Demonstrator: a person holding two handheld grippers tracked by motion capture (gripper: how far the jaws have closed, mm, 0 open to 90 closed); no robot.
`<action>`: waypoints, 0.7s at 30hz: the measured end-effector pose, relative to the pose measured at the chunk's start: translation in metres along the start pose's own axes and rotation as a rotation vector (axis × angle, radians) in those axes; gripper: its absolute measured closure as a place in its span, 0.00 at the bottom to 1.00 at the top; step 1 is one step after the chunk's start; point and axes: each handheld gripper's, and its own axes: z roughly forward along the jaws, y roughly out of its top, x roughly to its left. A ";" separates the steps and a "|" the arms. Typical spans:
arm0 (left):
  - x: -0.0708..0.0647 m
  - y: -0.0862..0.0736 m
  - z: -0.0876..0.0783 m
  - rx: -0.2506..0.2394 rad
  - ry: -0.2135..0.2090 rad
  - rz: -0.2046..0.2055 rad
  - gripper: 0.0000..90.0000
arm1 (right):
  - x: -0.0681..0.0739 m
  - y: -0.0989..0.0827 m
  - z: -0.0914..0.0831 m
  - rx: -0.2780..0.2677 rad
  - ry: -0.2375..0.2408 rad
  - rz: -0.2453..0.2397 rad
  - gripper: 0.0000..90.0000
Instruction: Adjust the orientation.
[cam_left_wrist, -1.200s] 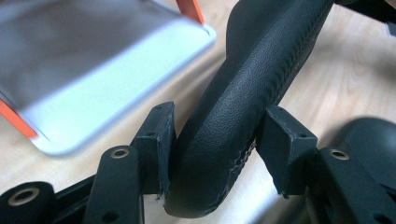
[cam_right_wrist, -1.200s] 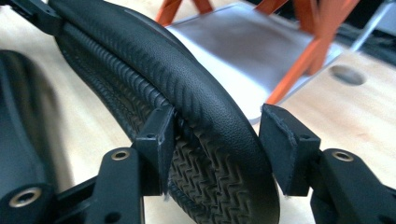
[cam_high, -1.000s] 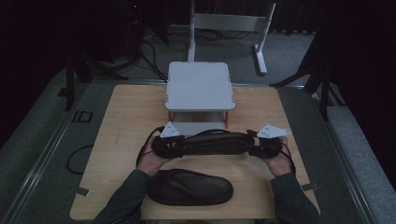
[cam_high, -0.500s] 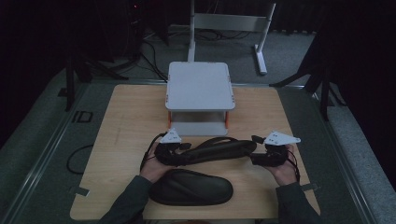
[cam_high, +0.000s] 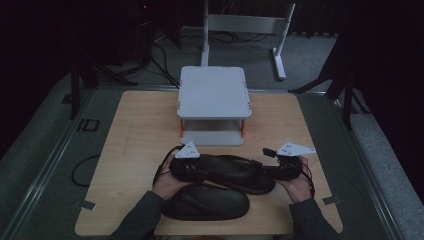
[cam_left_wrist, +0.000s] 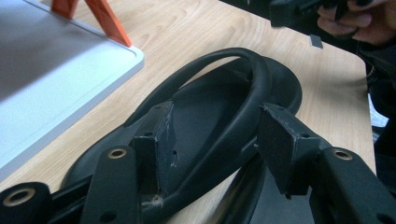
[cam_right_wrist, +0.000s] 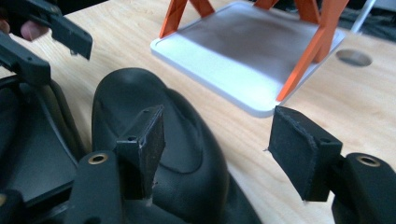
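lying crosswise between both hands, black rubber sandal (cam_high: 235, 172): strap in the clenched left claw (cam_left_wrist: 210, 140), toe at the released right claw (cam_right_wrist: 224, 154).

**Two sandals before the shelf stand**

On the table (cam_high: 130, 125) the two-tier shelf stand (cam_high: 214, 92) sits toward twelve o'clock from the centre. At six o'clock from it lie two sandals, long sides running nine to three. The farther sandal (cam_high: 235, 172) lies just before the stand's lower tier; the nearer sandal (cam_high: 205, 202) lies at seven o'clock from it, touching or overlapping its near edge, close to the table's six o'clock edge.
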 end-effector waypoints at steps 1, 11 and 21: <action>-0.001 0.000 -0.002 -0.001 0.010 -0.002 0.51 | 0.001 -0.002 0.001 0.003 0.003 0.011 0.39; -0.017 -0.018 -0.037 0.044 0.150 -0.052 0.41 | 0.005 -0.021 0.008 0.070 0.013 0.037 0.37; -0.041 -0.058 -0.070 0.056 0.284 -0.134 0.24 | 0.003 -0.038 0.013 0.134 0.028 0.032 0.32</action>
